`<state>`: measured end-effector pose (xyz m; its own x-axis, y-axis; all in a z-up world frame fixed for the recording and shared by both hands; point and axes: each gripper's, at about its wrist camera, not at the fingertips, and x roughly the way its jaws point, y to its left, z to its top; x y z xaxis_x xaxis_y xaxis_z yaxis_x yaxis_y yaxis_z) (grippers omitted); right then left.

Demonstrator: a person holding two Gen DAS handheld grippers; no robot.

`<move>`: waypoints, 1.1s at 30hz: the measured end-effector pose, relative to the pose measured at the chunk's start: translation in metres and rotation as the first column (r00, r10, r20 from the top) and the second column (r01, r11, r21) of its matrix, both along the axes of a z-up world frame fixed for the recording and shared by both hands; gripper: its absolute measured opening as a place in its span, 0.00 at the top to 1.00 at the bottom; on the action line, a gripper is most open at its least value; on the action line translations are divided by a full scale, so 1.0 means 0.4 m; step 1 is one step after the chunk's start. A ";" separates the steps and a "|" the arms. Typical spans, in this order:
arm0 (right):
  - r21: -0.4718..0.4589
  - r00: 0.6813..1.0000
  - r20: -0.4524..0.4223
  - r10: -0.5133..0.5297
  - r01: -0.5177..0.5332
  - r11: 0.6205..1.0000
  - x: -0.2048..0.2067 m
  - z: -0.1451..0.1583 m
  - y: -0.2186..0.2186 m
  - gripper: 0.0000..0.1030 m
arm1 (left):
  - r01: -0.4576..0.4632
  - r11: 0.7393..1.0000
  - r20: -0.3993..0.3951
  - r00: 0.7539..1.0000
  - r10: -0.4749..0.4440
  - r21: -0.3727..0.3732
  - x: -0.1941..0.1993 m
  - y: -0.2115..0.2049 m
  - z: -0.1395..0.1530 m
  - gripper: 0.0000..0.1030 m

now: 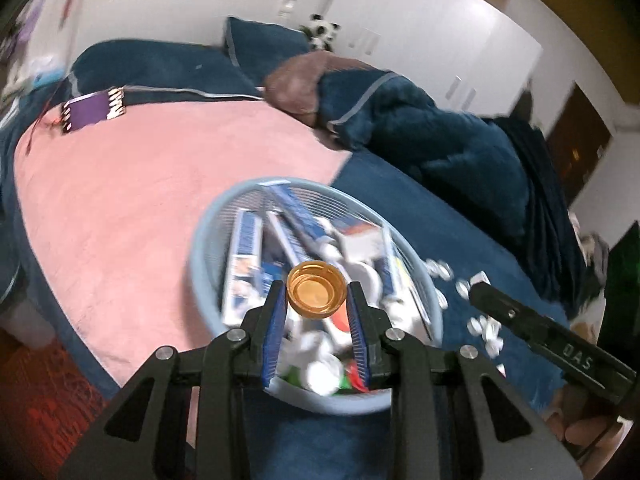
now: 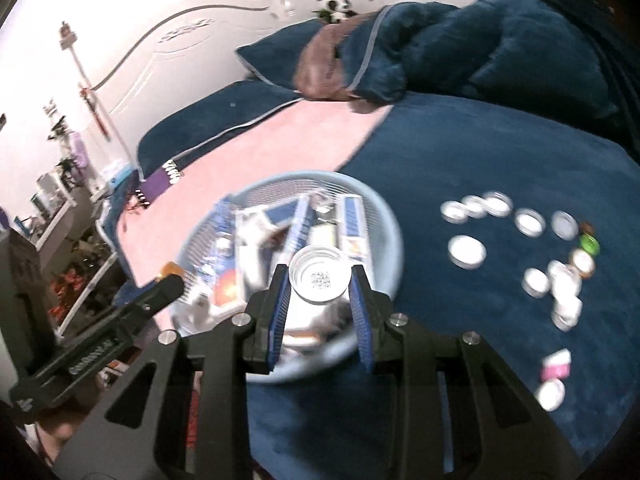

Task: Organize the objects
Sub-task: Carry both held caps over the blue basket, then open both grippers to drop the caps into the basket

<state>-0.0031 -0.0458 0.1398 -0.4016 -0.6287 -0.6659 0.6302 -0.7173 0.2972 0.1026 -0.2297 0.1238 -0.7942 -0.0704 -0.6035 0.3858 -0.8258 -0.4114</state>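
Centrally, an amber cap is gripped by the left tongs, a silver cap by the right tongs, both held over the basket, presumably for dropping in.

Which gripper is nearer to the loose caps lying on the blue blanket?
Right. The right gripper, holding a silver cap, is beside the loose caps. The left gripper, holding an orange cap, is farther, over the basket.

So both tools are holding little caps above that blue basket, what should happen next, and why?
Probably open both tools and let the caps drop in. The left tool grips an amber cap and the right tool a silver cap, both apparently over the blue basket already holding boxes. More loose caps wait on the blue blanket.
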 end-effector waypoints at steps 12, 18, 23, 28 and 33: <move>0.028 0.992 0.093 0.086 -0.089 0.996 -0.014 -0.037 -0.107 0.66 | -0.030 0.999 0.039 0.999 0.029 0.040 -0.024 -0.066 -0.052 0.47; -0.018 0.997 0.081 0.019 -0.018 1.000 -0.014 -0.015 -0.058 0.25 | -0.040 0.999 0.033 0.999 0.042 -0.036 -0.003 -0.037 -0.031 0.07; 0.047 0.999 0.040 -0.026 0.024 0.999 -0.008 -0.023 -0.030 0.04 | -0.051 0.996 0.063 0.996 0.056 -0.074 0.005 -0.021 -0.021 0.01; 0.073 0.997 0.058 -0.052 0.048 0.996 -0.010 -0.048 -0.002 0.02 | -0.035 0.993 0.094 0.995 0.046 -0.111 0.000 0.001 -0.020 0.01; 0.080 0.996 0.062 -0.059 0.054 0.995 0.002 -0.056 0.020 0.00 | -0.014 0.991 0.114 0.993 0.029 -0.131 0.005 0.026 -0.020 0.01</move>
<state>-0.0022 -0.0377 0.1175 -0.3899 -0.5514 -0.7375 0.5699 -0.7736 0.2771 0.1044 -0.2192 0.1157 -0.7169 -0.1708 -0.6759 0.4430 -0.8602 -0.2525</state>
